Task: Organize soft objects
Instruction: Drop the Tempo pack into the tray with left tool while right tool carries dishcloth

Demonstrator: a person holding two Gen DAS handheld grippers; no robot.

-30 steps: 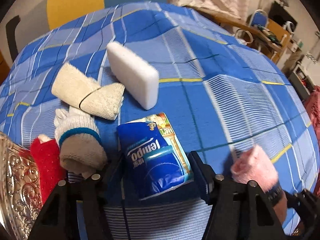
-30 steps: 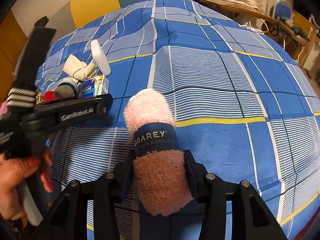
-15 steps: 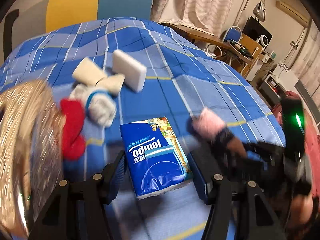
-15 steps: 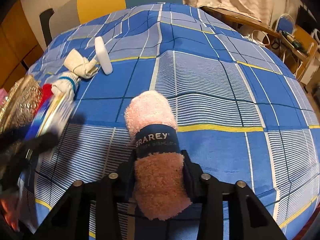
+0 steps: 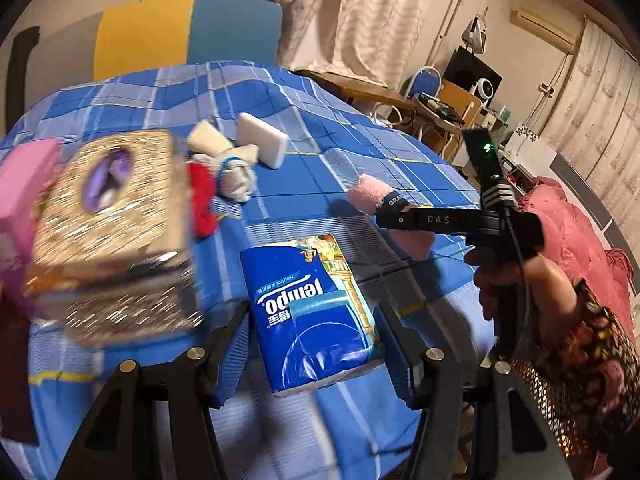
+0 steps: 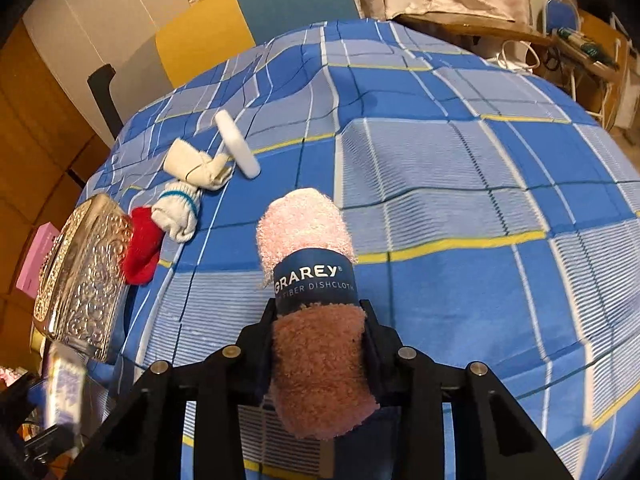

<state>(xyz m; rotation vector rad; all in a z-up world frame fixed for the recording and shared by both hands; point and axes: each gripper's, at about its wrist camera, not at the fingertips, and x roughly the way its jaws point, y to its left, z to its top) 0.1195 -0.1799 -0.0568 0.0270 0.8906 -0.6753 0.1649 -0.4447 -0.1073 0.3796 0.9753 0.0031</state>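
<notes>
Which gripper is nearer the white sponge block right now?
Neither is close. The right gripper, shut on the pink dishcloth, and the left gripper, holding the tissue pack, both sit well short of the sponge.

Pale curtains (image 5: pixel 360 12) behind yellow/blue headboard (image 5: pixel 188 32), cluttered wooden desk (image 5: pixel 436 108) w/ blue chair (image 5: pixel 424 84) at right.

Warm, dim indoor light; fisheye distortion in both views; motion blur confined to the left wrist view.

Left wrist view: the embossed metallic box (image 5: pixel 116 232) at 9 o'clock is smeared, its glints drawn into streaks; the tissue pack (image 5: pixel 316 312) at centre is sharp. Right wrist view: crisp throughout, except a blurred patch at 8 o'clock. The checked cloth (image 6: pixel 460 208) bulges like a dome. Black vignette fills the corners. Soft shadows lie under the pink rolled dishcloth (image 6: pixel 316 280).
</notes>
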